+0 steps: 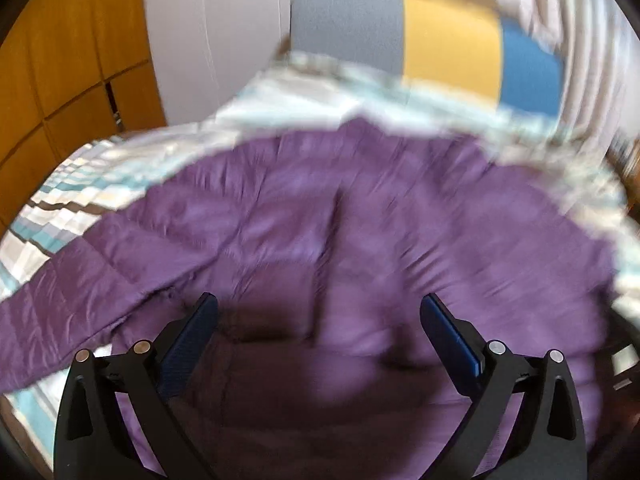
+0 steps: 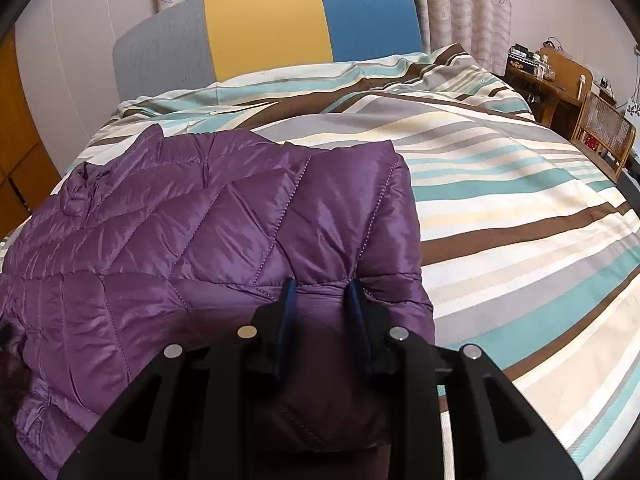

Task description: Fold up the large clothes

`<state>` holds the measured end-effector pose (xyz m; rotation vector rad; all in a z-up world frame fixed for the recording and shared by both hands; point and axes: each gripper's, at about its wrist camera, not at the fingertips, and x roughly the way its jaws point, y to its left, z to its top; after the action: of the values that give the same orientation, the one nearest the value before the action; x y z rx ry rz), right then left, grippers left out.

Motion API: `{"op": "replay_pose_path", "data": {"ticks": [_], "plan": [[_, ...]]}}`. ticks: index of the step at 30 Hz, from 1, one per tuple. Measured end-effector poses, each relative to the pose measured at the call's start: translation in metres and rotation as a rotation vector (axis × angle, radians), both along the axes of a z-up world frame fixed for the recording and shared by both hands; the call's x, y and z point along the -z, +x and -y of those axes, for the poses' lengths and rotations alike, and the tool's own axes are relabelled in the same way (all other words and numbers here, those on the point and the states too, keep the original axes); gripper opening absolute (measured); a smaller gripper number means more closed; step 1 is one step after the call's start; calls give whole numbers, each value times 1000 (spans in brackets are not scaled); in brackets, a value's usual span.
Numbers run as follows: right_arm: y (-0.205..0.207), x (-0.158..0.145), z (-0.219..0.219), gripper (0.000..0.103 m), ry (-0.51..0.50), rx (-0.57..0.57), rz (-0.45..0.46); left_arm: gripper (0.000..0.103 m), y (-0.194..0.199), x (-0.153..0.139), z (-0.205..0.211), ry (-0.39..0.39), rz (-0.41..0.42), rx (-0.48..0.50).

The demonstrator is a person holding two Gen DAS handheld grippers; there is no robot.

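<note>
A purple quilted jacket point(image 2: 208, 220) lies spread on a striped bed cover point(image 2: 500, 184). In the right wrist view my right gripper point(image 2: 322, 292) is shut on a bunched fold of the jacket near its right edge, the fabric pinched between the blue pads. In the blurred left wrist view the same jacket point(image 1: 320, 216) fills the middle, one sleeve running off to the lower left. My left gripper point(image 1: 318, 308) hangs just above it, jaws wide open with nothing between them.
A headboard in grey, yellow and blue point(image 2: 272, 28) stands at the far end of the bed, curtains behind it. A wooden desk and chair point(image 2: 600, 128) stand to the right. Orange wooden cabinets point(image 1: 60, 80) line the left wall.
</note>
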<state>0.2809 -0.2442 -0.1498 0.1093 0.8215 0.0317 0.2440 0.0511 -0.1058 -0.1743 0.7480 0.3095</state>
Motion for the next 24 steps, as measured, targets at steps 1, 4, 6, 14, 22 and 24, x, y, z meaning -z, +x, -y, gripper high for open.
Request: {"op": "replay_pose_path", "data": {"ticks": [1, 4, 6, 14, 22, 24], "plan": [[0, 0, 0, 27, -6, 0, 1, 100, -3, -12, 8, 3, 41, -3], [-1, -2, -1, 27, -17, 0, 2, 100, 19, -20, 28, 30, 14, 45], [-2, -2, -1, 28, -17, 1, 4, 100, 39, -11, 37, 51, -28, 67], [-3, -2, -6, 28, -45, 3, 9, 100, 79, 56, 18, -7, -169, 56], [-4, 0, -11, 29, -89, 6, 14, 100, 75, 55, 20, -8, -154, 61], [-4, -1, -11, 29, -90, 6, 14, 100, 71, 51, 17, -27, -154, 78]]}}
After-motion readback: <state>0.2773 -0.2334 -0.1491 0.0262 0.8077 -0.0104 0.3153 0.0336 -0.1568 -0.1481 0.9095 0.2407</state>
